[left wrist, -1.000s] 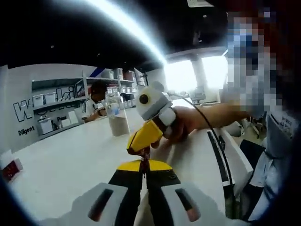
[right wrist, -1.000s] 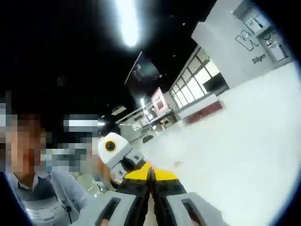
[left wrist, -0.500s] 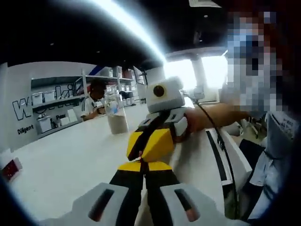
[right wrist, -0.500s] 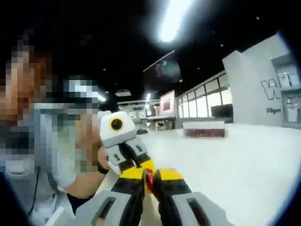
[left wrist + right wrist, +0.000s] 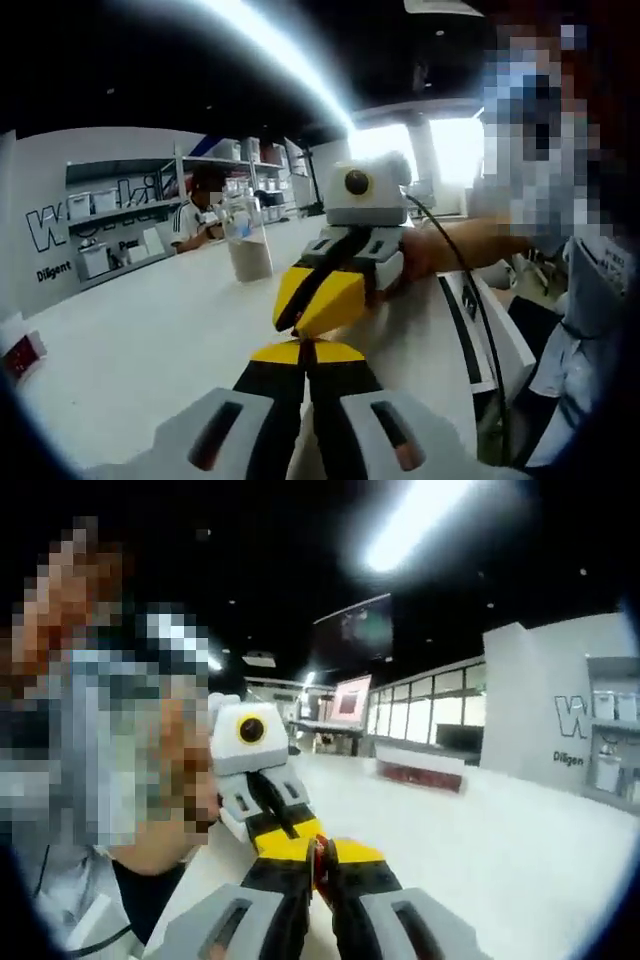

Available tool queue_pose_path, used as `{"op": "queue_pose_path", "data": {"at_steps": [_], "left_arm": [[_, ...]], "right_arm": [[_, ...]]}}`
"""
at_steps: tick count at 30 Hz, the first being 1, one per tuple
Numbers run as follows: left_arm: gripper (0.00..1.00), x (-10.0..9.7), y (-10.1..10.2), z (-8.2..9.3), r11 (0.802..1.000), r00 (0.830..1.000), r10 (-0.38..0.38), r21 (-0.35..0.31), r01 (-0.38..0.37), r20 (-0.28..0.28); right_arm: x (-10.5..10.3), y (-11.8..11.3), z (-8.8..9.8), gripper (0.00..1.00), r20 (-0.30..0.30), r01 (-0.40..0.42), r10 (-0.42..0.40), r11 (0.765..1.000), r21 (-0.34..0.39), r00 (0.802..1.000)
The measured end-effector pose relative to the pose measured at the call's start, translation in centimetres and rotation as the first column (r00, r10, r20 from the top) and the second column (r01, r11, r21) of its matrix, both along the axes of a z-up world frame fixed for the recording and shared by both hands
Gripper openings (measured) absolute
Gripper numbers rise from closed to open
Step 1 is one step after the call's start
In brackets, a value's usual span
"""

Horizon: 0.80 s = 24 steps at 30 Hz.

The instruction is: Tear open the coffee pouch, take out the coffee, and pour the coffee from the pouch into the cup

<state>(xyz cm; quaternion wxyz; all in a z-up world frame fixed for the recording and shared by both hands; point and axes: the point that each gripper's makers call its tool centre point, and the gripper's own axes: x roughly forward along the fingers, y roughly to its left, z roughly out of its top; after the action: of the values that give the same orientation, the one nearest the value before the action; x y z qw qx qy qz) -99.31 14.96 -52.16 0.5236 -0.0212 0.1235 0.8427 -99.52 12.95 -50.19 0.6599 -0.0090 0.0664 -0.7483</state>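
Two grippers are seen, meeting tip to tip above the white table (image 5: 130,340). In the right gripper view, the right gripper (image 5: 322,855) is pinched on one small red coffee pouch (image 5: 319,859), with the left gripper (image 5: 290,838) pressed against it. In the left gripper view, the left gripper's jaws are pressed together, and the right gripper (image 5: 318,300) is seen opposite. One clear cup (image 5: 246,245), part-filled with something pale, is shown in the left gripper view, well beyond the grippers.
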Motion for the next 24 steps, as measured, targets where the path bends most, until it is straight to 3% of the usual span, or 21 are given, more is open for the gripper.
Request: {"op": "queue_pose_path", "data": {"at_steps": [2,5,10,17,24], "left_arm": [[0.04,-0.1,0.0,0.0,1.0,1.0,0.002,-0.001,-0.002,0.0],[0.04,-0.2,-0.1,0.1,1.0,1.0,0.013,0.012,-0.013,0.015],[0.03,-0.4,-0.1,0.1,0.999,0.999,0.03,0.016,-0.03,0.021],[0.02,-0.5,-0.1,0.1,0.999,0.998,0.04,0.025,-0.041,0.053],[0.02,-0.6,-0.1,0.0,0.997,0.993,0.06,0.048,-0.066,0.106]], "right_arm": [[-0.1,0.2,0.2,0.06,0.011,0.01,-0.01,1.0,-0.009,1.0],[-0.5,0.4,0.6,0.06,0.097,0.024,-0.018,0.998,-0.053,0.995],[-1.0,0.6,0.6,0.04,0.171,0.04,-0.029,0.997,-0.063,0.985],[-0.9,0.5,0.6,0.02,0.098,0.083,-0.079,0.996,-0.04,0.992],[-1.7,0.8,0.4,0.01,0.063,0.133,-0.131,0.991,-0.021,0.989]]}}
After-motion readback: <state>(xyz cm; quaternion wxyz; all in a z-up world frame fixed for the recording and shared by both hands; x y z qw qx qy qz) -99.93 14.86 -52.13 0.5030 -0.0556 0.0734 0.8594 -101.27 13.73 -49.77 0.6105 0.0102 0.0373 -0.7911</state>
